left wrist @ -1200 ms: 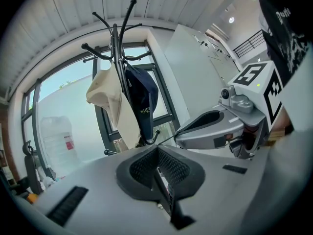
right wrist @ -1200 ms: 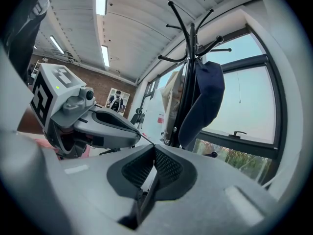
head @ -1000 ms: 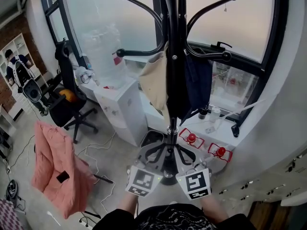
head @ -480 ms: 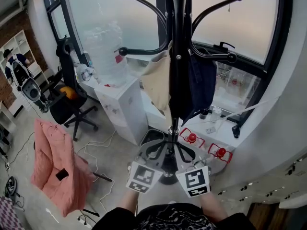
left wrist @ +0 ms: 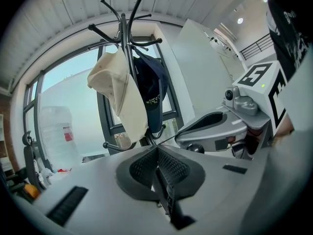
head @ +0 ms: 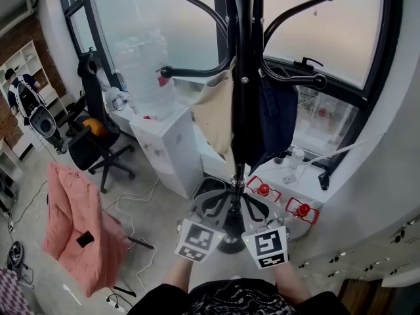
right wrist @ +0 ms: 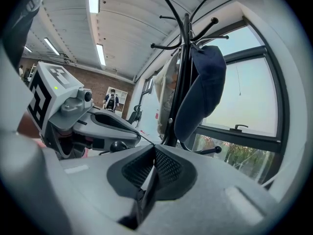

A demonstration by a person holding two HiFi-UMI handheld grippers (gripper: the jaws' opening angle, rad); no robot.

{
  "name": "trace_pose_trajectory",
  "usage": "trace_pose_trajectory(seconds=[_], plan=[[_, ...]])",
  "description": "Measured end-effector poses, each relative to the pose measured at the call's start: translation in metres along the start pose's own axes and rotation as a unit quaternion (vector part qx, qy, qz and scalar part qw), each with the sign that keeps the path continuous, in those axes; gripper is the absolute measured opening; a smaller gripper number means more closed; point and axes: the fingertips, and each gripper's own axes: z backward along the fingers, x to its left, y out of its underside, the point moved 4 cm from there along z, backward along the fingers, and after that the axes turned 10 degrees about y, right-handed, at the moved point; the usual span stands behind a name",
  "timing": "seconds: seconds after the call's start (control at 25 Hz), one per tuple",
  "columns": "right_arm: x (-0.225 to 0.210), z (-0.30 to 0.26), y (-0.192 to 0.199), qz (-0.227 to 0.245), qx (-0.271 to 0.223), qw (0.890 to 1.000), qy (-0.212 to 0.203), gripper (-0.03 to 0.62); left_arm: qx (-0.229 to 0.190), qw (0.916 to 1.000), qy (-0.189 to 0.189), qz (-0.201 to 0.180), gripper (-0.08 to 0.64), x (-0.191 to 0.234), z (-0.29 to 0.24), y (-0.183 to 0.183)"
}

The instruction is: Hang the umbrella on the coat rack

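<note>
Since the ribbed pads (left wrist: 171, 169) of the left gripper (left wrist: 157, 150) lie pressed together with nothing between them, and the right gripper (right wrist: 153, 151) is closed the same way on nothing, neither hand has the umbrella. Both sit low and close to the body, side by side, facing the coat rack (head: 239, 77). I cannot pick the umbrella out with certainty in any view. The dark length along the pole may be only the pole seen close. The likeliest trouble, I judge, is crowding: a beige cloth piece (head: 213, 113) and a navy cap (right wrist: 203, 89) already hang on the hooks, so a handle swung in carelessly could knock them off or rock the stand. The cap's small white lettering and the red label on the water bottle (head: 141, 64) are too small to read.
</note>
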Motion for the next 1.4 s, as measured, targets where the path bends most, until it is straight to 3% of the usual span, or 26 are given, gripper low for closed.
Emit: trace_pose_trajectory(seconds=[0.56, 1.4], plan=[[-0.005, -0.019, 0.011, 0.001, 0.008, 1.0, -0.019, 0.006, 0.009, 0.9999, -0.003, -0.004, 0.009, 0.01, -0.014, 0.011], [-0.002, -0.03, 0.03, -0.008, 0.032, 0.999, -0.019, 0.008, 0.002, 0.9985, 0.016, 0.053, 0.009, 0.012, -0.026, 0.033]])
